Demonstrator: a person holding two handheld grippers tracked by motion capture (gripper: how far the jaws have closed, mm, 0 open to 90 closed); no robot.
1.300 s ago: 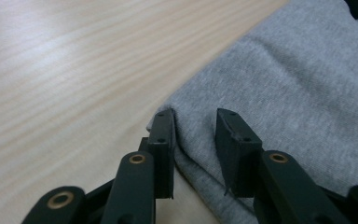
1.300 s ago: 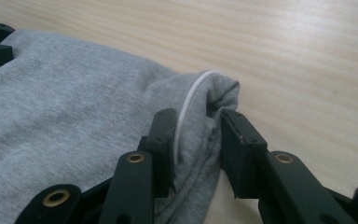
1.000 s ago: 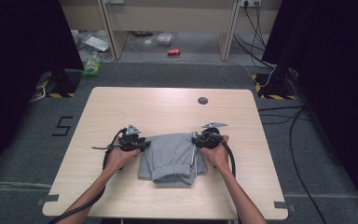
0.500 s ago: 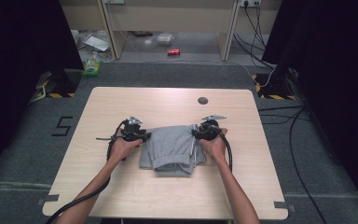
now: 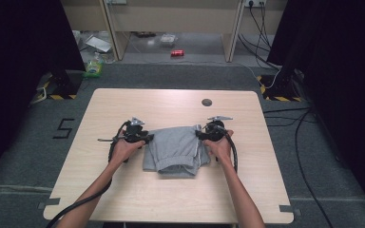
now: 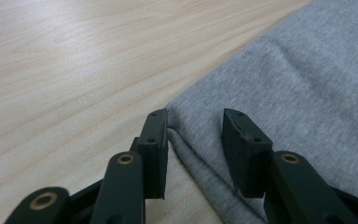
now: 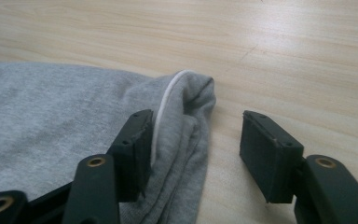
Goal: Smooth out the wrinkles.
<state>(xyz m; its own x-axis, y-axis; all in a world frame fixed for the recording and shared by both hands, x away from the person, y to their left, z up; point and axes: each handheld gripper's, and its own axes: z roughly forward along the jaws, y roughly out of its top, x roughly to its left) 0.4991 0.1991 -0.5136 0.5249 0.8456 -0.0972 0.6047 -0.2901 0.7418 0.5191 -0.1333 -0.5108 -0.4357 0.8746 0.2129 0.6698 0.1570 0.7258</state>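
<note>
Both claws are letting go: the left gripper point(image 6: 193, 151) has just been opening, jaws astride the grey garment's point(image 5: 176, 151) folded corner without pinching it. The right gripper point(image 7: 196, 156) has spread too, hem loose between its jaws. The fold looks done, the bundle mid-table point(image 5: 123, 194); maybe a tidy-up remains. Only a dark disc point(image 5: 206, 102) sits far off, nothing blocking.

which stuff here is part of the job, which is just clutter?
In the job:
- folded grey garment
- left tongs, jaws just opening, astride the garment's edge
- right tongs, jaws just opening, at its white-trimmed corner
- table

Lying about:
- red can on the floor
- green packet
- floor cables
</note>
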